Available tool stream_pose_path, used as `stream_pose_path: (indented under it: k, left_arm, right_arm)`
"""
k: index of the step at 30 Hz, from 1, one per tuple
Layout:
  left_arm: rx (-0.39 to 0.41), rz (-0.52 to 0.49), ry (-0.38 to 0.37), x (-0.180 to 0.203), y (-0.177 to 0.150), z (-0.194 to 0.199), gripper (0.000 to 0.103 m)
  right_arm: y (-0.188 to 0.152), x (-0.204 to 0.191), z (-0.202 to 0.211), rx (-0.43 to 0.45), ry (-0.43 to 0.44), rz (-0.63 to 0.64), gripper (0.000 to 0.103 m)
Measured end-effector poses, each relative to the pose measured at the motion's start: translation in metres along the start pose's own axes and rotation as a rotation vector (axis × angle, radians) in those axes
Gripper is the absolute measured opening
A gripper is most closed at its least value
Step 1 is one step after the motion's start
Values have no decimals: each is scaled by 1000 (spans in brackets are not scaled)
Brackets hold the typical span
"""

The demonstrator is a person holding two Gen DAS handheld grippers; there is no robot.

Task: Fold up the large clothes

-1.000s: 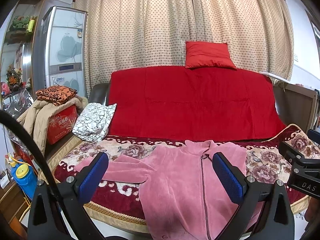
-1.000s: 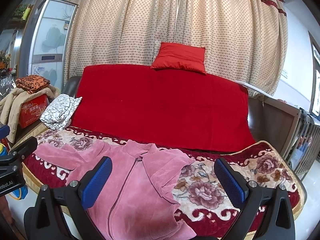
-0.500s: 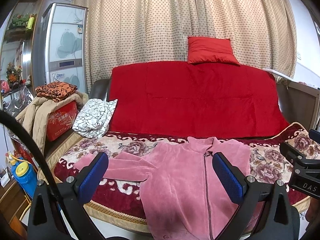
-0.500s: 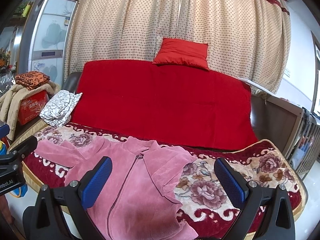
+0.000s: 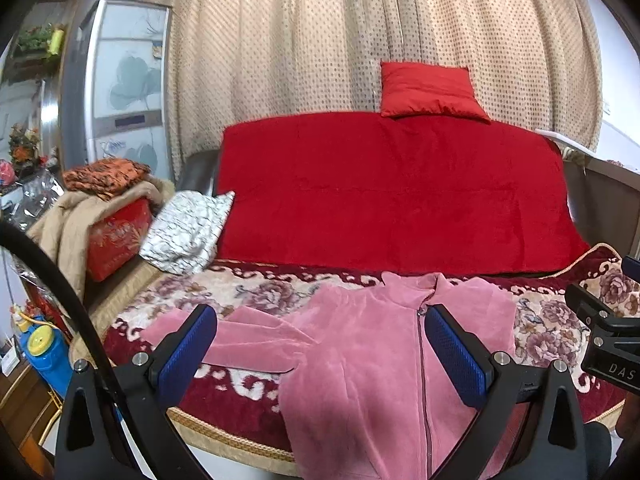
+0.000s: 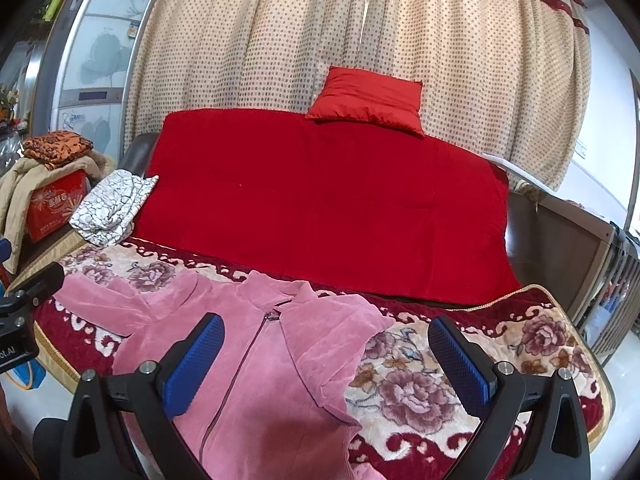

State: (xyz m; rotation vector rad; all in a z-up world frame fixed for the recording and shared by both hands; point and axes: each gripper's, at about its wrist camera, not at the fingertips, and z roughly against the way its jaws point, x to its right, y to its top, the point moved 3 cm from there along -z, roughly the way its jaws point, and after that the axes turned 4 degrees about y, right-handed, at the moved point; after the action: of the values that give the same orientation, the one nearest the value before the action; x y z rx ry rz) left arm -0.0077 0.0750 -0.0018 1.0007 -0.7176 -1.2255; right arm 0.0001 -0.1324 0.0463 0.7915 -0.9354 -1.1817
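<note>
Pink jacket [image 5: 372, 360] beyond both hand-held grippers

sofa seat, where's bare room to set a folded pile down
Free: the floral seat cover right of the pink jacket, out to the seat's right edge. Crowded: the left end, with the jacket's spread sleeve and patterned cushion.

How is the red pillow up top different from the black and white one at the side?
The red pillow is one plain colour; the black and white pillow has a squiggly pattern. The red pillow sits up on top of the sofa back, against the curtain; the black and white pillow leans low at the sofa's left end. Both are soft, squarish cushions, and no gripper touches either.
</note>
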Motion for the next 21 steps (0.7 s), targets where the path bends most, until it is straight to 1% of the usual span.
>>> stream_pose_path:
  k: [4, 7, 9, 11, 12, 13, 14, 15, 16, 17, 19, 20, 21]
  left_arm:
    - [-105, 28, -30, 5, -3, -48, 103]
    - [-247, 67, -47, 9, -15, -108, 103]
    - [-308, 93, -42, 12, -25, -141, 103]
    - [-345, 121, -51, 20, -36, -169, 103]
    - [-355, 133, -54, 24, -40, -182, 103]
    - [-360, 141, -49, 27, -43, -191, 103]
    - [-364, 145, -33, 33, -47, -203, 103]
    - [-368, 143, -23, 39, -50, -215, 103]
    - [-370, 138, -17, 45, -52, -225, 103]
    - [-369, 125, 0, 53, -55, -238, 103]
    - [-370, 93, 47, 63, -61, -256, 103]
    - [-381, 59, 79, 69, -66, -265, 103]
    - [-403, 20, 110, 75, -71, -273, 103]
  right_arm:
    - [3, 11, -32, -20, 34, -20, 103]
    - [4, 29, -64, -37, 135, -71, 103]
    - [1, 50, -89, -78, 213, -154, 103]
    - [-6, 76, -125, -116, 314, -273, 103]
    - [-9, 86, -141, -135, 340, -312, 103]
    - [-17, 99, -163, -171, 371, -379, 103]
    - [-27, 112, -185, -208, 391, -447, 103]
    - [-37, 120, -198, -249, 401, -505, 103]
    - [-50, 136, -222, -292, 403, -590, 103]
    - [-62, 149, -243, -325, 409, -663, 103]
    - [-81, 165, -273, -364, 434, -793, 103]
    - [-95, 174, -291, -381, 455, -881, 103]
    - [-101, 177, -302, -390, 461, -927, 103]
